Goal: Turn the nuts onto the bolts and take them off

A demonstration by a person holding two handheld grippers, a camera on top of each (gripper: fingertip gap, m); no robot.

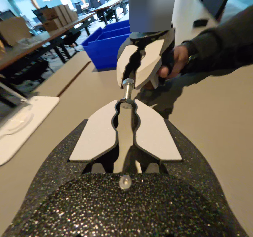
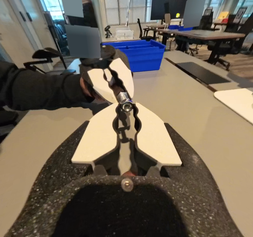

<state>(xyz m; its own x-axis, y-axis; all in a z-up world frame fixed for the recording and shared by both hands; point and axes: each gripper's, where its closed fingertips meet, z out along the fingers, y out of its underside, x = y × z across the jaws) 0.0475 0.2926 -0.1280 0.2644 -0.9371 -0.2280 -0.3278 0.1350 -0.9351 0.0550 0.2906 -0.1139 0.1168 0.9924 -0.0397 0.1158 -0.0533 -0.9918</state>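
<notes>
The left gripper (image 1: 126,102) is clamped on the hexagonal head of a silver bolt (image 1: 127,90), which sits right between its fingertips with the threaded shaft running straight ahead, away from the camera. At the far end of that shaft the right gripper (image 1: 128,84) closes on a silver nut (image 1: 128,81) — the nut is pinched between its two pale fingertips, and the two grippers face each other tip to tip above the grey table (image 1: 205,121).

From the right wrist view, the nut (image 2: 126,106) shows end-on between the near fingertips of the right gripper (image 2: 126,104), its hole facing the camera, with the left gripper (image 2: 123,98) just beyond it holding the other end of the bolt (image 2: 122,97).

Past the fingertips, a blue bin (image 1: 108,48) stands on the table; off to the left of the left fingers lies a white board (image 1: 27,127). A hand (image 1: 176,62) in a dark sleeve (image 1: 221,45) holds the right gripper. No readable writing or brand mark shows on anything.
</notes>
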